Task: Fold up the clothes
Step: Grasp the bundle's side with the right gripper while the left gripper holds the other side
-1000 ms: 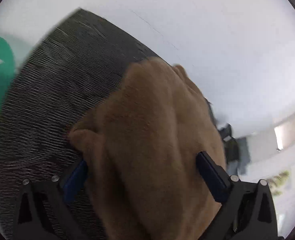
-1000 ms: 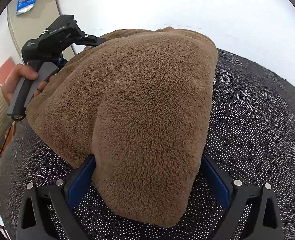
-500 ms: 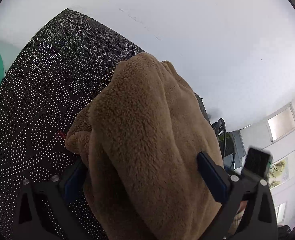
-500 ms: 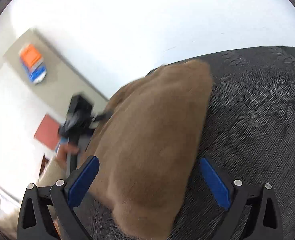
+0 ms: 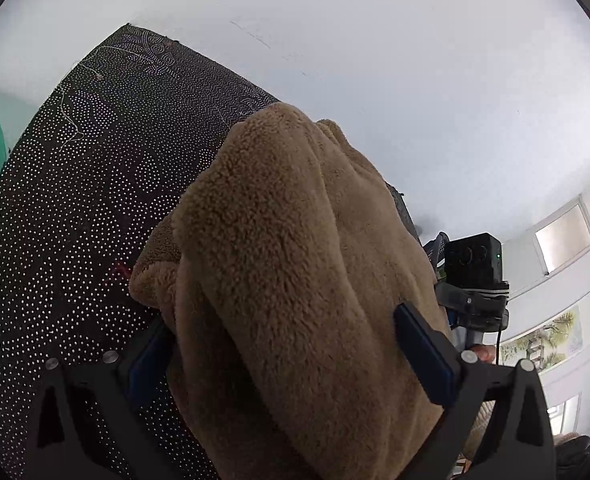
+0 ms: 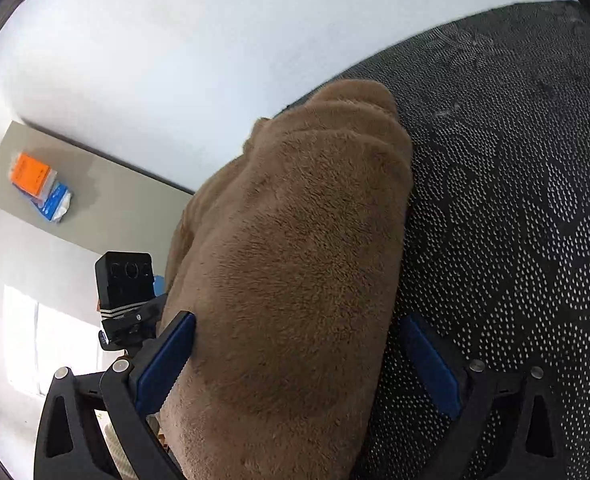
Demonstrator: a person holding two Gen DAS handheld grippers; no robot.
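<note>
1. Between your left gripper (image 5: 291, 364) fingers sits a thick bundle of brown fleece garment (image 5: 295, 280). The blue pads (image 5: 423, 354) are spread wide and the fleece fills the gap, but whether they actually pinch it can't be told.
2. Same on your right gripper (image 6: 295, 364): the fleece (image 6: 295, 260) bulges between the blue pads (image 6: 167, 360). The left pad touches the fabric, the right pad is partly hidden behind it; grip state can't be told.
3. Garment is bunched into a long hump running away from both cameras. Its far end reaches the far edge of the black dotted mat (image 5: 75, 220) in both views.
4. Mat (image 6: 515, 220) is beside and under the fleece: on its left in the left wrist view, on its right in the right wrist view.
5. Each camera sees the other gripper's black camera block just beside the fleece (image 5: 473, 268) (image 6: 125, 284).
6. Your fingertip (image 5: 481, 352) shows below that block in the left view.
7. Orange and blue packets (image 6: 41, 186) lie on a grey surface, well apart from the garment.
8. White wall (image 5: 375, 60) behind everything.
</note>
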